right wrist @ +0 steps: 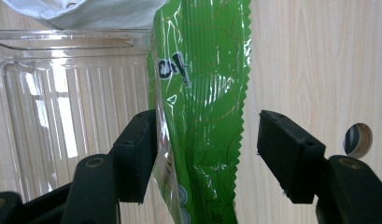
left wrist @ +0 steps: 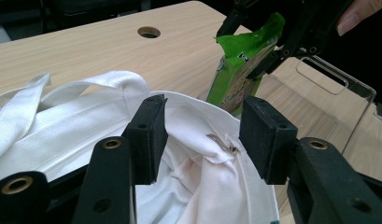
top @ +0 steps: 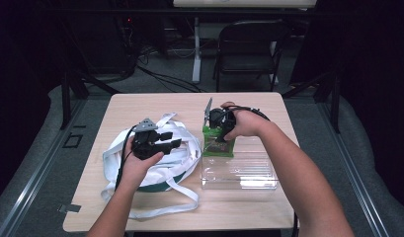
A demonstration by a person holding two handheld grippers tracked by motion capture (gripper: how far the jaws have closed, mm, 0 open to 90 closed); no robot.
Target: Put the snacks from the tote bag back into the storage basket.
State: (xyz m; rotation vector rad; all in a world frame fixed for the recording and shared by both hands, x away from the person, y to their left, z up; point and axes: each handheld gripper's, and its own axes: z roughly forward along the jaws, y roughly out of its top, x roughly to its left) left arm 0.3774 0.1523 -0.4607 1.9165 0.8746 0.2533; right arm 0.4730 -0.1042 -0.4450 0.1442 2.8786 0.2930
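Right claw [top: 218,129] is at the far end of the clear plastic bin [top: 239,170], pointing down over the green snack packet [top: 218,143]. In the right gripper view its jaws stand wide with the packet [right wrist: 198,93] between them: the left pad sits against or just beside the packet's edge, the right pad is clearly apart from it with bare worktop showing in the gap. No clamping on it. The packet stands upright at the bin's far end, its top edge sticking above the rim; the left gripper view shows the same packet [left wrist: 240,70] upright next to the bin wall [left wrist: 347,93], with the right claw's jaws around its top. Left claw [top: 165,140] hovers over the white cloth tote bag [top: 189,148], which lies bunched on the worktop [top: 140,106] left of the bin, straps looping toward the near edge. In the left gripper view its jaws are about half open, either side of the bag's rim [left wrist: 202,154]; pads don't look to be pressing the cloth, though cloth bulges up between them. Bag and bin sit just beside each other. A cable hole [left wrist: 149,31] is in the worktop beyond the bag.
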